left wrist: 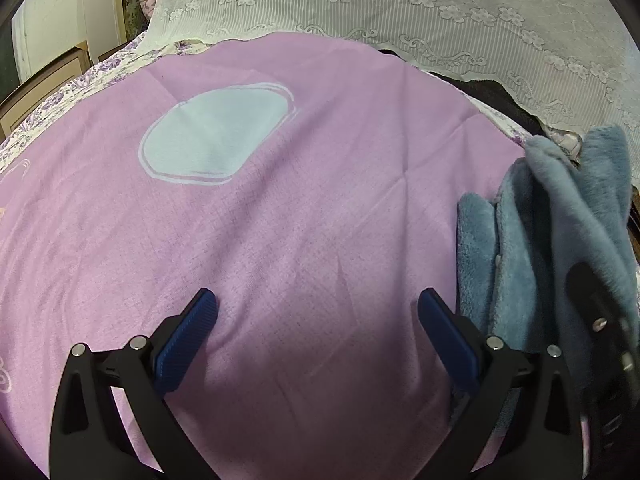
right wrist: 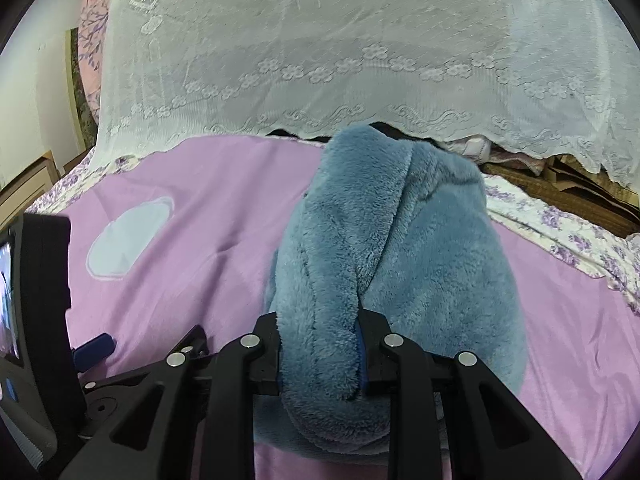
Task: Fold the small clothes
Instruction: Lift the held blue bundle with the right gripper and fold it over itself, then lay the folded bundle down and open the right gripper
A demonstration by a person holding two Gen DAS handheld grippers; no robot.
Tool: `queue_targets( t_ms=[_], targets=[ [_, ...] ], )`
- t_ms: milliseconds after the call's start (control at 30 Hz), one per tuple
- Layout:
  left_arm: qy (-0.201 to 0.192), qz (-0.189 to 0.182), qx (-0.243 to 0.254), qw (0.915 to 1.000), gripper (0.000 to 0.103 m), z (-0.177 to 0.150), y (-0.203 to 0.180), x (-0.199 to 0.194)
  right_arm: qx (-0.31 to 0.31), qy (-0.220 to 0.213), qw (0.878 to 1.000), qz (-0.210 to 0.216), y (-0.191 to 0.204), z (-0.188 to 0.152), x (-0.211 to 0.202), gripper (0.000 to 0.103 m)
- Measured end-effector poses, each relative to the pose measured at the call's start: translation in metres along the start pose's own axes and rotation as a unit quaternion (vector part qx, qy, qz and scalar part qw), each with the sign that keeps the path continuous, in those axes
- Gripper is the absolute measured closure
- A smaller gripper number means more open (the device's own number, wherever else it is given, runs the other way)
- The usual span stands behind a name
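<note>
Between the right gripper's (right wrist: pixel 320 354) matt black plastic arms sits the blue garment (right wrist: pixel 396 248), a thick, fuzzy fleece. The pink sheet (right wrist: pixel 208 200) under it is smooth woven cloth with a faint sheen. Beyond it hangs thin white lace (right wrist: pixel 320 40). The left gripper (left wrist: pixel 316 304) carries ribbed blue pads (left wrist: pixel 188 340) and shiny metal pins.

No readable text, label, brand or number from my feeds. Small lit screen (right wrist: pixel 8 300) at frame edge too blurred to read.
</note>
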State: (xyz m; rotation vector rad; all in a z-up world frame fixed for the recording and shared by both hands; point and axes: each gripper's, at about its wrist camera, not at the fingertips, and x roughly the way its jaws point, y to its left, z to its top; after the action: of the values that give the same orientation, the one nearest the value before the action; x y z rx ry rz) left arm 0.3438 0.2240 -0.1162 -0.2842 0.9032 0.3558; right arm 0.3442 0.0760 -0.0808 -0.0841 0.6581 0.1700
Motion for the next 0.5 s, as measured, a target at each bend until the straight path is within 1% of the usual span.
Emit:
queue_targets(
  t_ms=[33, 100, 167, 233, 300, 400, 433, 500],
  targets=[
    [0.003, 0.009, 0.001, 1.0000, 0.004, 0.000, 0.000, 0.003, -0.002, 0.007, 1.000, 0.002, 0.001, -0.001, 0.004, 0.077],
    [0.015, 0.005, 0.000, 0.9999, 0.004, 0.001, 0.001, 0.007, -0.002, 0.015, 1.000, 0.003, 0.002, -0.001, 0.008, 0.076],
    [0.015, 0.003, -0.006, 0.9999, 0.004, 0.001, 0.004, 0.007, -0.008, 0.019, 1.000, 0.010, 0.002, -0.001, 0.010, 0.074],
    [0.017, -0.003, -0.015, 0.9997, 0.004, 0.003, 0.008, 0.008, -0.022, 0.018, 0.999, 0.019, 0.003, -0.001, 0.008, 0.069],
    [0.021, -0.010, -0.021, 0.9995, 0.004, 0.003, 0.011, 0.009, -0.026, 0.016, 0.999, 0.035, 0.002, -0.001, 0.004, 0.064],
    [0.021, -0.013, -0.024, 0.9994, 0.004, 0.003, 0.013, 0.009, -0.025, 0.016, 0.997, 0.069, 0.001, 0.001, -0.004, 0.062],
    [0.021, -0.015, -0.024, 0.9994, 0.004, 0.003, 0.013, 0.008, -0.028, 0.013, 0.997, 0.075, 0.001, 0.001, -0.007, 0.060],
    [0.019, -0.017, -0.027, 0.9993, 0.004, 0.004, 0.013, 0.007, -0.039, -0.003, 0.996, 0.083, 0.002, 0.002, -0.020, 0.060]
  ],
)
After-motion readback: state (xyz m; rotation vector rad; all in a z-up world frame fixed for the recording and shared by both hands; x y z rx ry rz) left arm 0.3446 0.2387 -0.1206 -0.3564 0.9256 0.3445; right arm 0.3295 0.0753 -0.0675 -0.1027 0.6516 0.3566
